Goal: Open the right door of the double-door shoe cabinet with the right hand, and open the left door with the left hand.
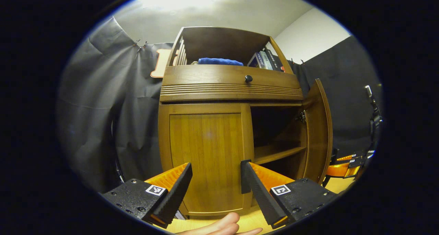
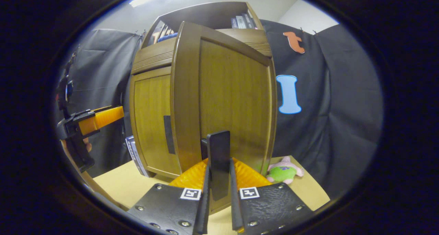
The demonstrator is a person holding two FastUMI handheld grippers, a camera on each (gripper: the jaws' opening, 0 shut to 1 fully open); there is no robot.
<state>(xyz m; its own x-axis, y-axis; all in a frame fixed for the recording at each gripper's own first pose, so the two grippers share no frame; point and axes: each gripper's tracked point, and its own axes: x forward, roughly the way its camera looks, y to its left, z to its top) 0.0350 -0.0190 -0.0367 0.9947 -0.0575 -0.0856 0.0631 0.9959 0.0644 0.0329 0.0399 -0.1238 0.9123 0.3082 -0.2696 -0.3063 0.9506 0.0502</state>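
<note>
Hovering with fingers spread, the left gripper (image 1: 216,175) is facing the closed brown wooden left door (image 1: 205,156), the swung-out right door (image 1: 319,132) lying at three o'clock. In the right gripper view, the right gripper (image 2: 218,173) is clenching the dark upright handle (image 2: 218,159) of that right door at six o'clock.

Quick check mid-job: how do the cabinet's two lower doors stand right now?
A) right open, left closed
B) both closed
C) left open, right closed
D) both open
A: in the left gripper view the right door is swung out, baring the inner shelf, while the left door sits flush and closed.
</note>
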